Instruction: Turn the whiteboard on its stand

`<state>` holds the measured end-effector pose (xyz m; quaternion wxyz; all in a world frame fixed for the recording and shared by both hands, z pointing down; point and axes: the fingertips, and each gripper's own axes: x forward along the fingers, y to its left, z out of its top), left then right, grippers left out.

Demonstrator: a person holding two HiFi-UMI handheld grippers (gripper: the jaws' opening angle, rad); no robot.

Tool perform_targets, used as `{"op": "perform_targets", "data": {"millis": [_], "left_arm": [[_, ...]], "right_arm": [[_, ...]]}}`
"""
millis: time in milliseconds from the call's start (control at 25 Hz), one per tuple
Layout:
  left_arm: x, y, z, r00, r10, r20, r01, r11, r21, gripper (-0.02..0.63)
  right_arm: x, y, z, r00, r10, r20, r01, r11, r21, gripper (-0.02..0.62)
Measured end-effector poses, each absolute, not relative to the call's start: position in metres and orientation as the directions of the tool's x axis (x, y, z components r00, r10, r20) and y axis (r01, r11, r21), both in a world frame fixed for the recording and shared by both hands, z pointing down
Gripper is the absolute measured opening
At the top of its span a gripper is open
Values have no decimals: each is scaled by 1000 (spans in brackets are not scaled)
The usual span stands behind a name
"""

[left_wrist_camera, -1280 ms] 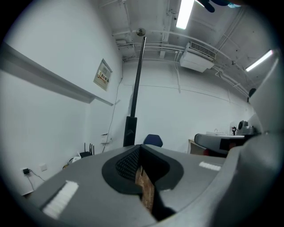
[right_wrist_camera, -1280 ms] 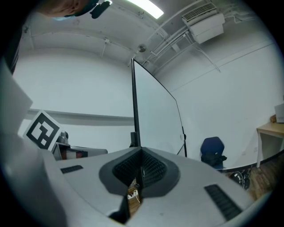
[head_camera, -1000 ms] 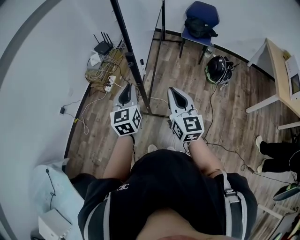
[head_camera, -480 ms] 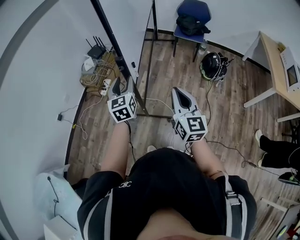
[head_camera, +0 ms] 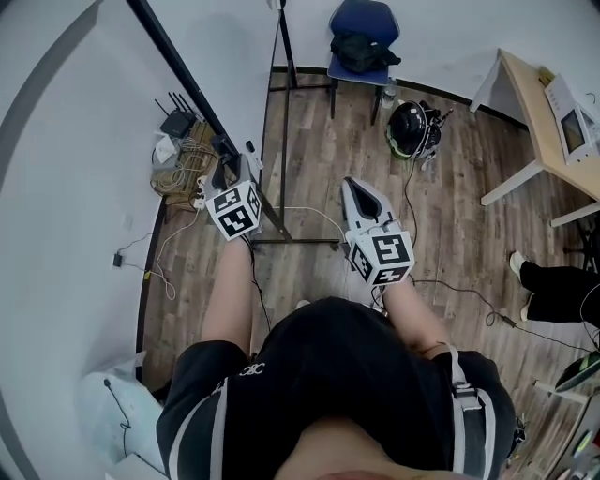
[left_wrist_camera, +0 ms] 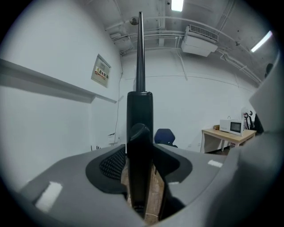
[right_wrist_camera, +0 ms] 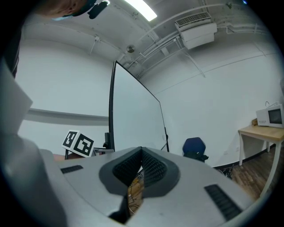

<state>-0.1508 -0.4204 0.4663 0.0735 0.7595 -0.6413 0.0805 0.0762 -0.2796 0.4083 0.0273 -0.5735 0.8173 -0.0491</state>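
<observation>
L fingers (left_wrist_camera: 106, 163) just opening – whiteboard edge (left_wrist_camera: 140, 111) between, ungripped; R fingers (right_wrist_camera: 156, 170) closed, empty.

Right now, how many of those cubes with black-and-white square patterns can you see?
2. One black-and-white patterned cube rides on the left gripper at the whiteboard's black edge; the other on the right gripper, over the wooden floor. None seems hidden.

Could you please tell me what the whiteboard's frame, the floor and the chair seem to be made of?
Whiteboard frame: probably painted metal or plastic; it is thin, straight and matte black.
Floor: wood or wood-look laminate; it shows brown planks with grain and a slight sheen.
Chair: likely a blue fabric seat, with a soft, dull surface, on dark legs that look like metal.
</observation>
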Motion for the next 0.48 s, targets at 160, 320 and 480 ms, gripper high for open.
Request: {"op": "perform_targets", "data": {"millis": [160,320,480], "left_arm": [[-149,-426,466,133,-969,206,-990,-140,-21,184],[-149,-426,465,118,-976,182,-992,-124,-22,184],[-148,-429,465,110,-977,185,-993,-114,-9,187]], "right_arm": [[78,-282,410,-336,-942,19,-937,333,-108,5],[82,-282,410,-334,-942,20,-938,330,-105,5],[85,-284,411,-329,-944,22,-939,325,-108,5]]}}
